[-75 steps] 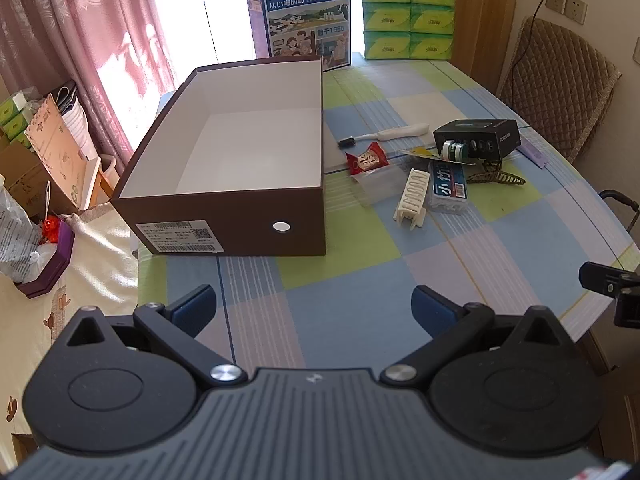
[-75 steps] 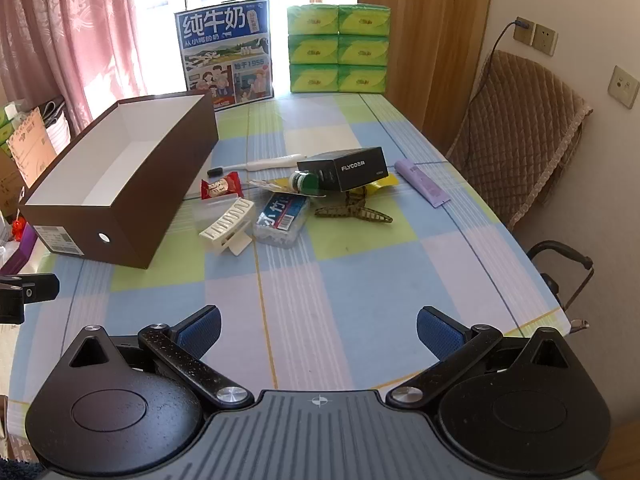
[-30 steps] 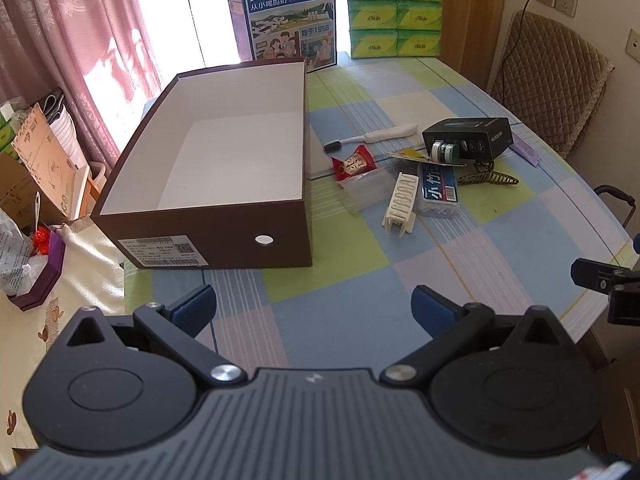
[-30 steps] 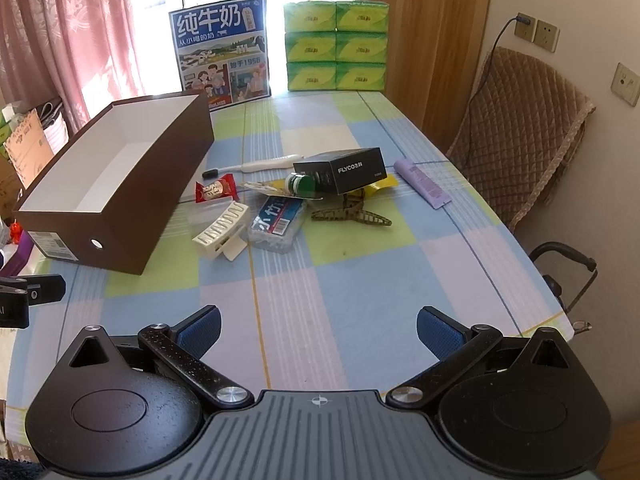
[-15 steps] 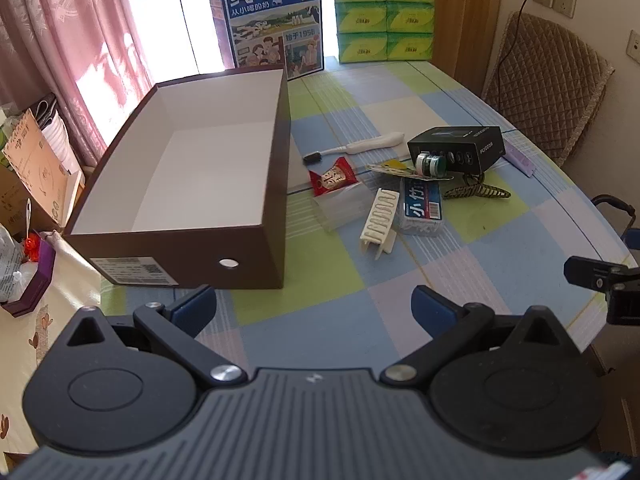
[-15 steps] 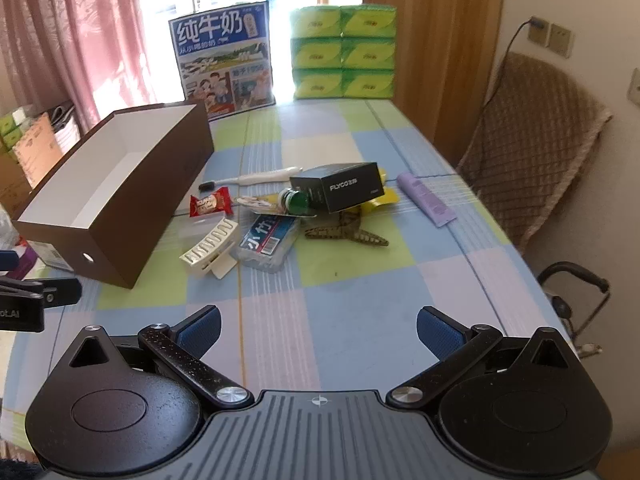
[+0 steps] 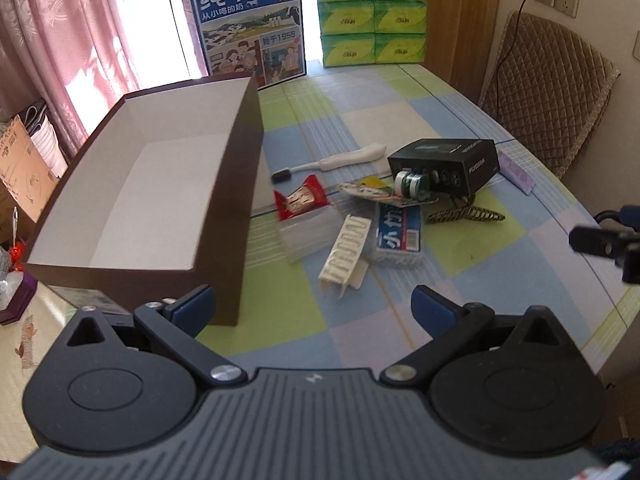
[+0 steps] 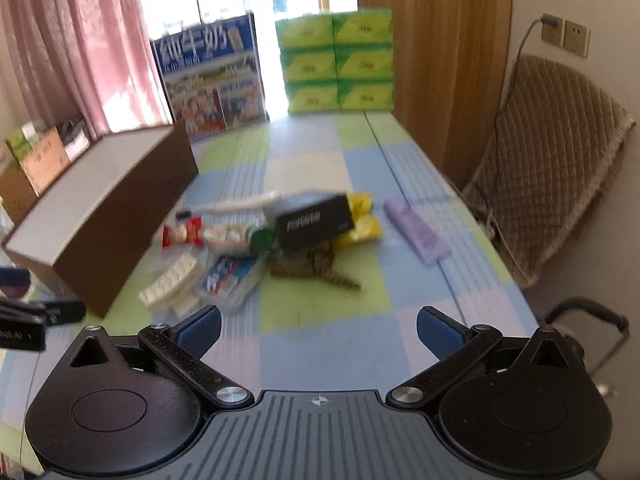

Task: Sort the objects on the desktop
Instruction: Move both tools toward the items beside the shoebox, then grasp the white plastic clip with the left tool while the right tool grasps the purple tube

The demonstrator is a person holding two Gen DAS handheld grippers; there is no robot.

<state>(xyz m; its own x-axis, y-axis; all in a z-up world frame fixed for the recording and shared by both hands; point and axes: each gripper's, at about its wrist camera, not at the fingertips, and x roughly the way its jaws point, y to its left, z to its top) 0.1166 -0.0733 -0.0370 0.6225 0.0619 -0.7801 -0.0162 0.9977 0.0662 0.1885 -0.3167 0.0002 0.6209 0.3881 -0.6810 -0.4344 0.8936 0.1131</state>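
An open brown box point(image 7: 168, 184) with a white inside stands on the left of the checked table point(image 7: 500, 280). To its right lies a heap: a white toothbrush point(image 7: 344, 160), a red snack packet point(image 7: 302, 200), a white clip point(image 7: 346, 252), a blue-labelled clear case point(image 7: 398, 234), a green-capped bottle point(image 7: 410, 184), a black box point(image 7: 444, 164), a brown hair claw point(image 7: 464, 212) and a purple tube point(image 7: 516, 170). My left gripper point(image 7: 314, 306) is open and empty, near the box's front corner. My right gripper point(image 8: 318, 330) is open and empty, short of the heap point(image 8: 260, 240).
A blue milk carton box point(image 7: 248, 28) and stacked green tissue packs point(image 7: 368, 14) stand at the table's far end. A padded chair point(image 7: 548, 96) stands at the right. Cartons and clutter point(image 7: 24, 160) lie left of the table. The right gripper's tip point(image 7: 600, 240) shows at the right edge.
Both grippers have moved forward toward the heap. The left view has swung right, so the box now sits further left. Both stay open; the right view is blurred by motion.
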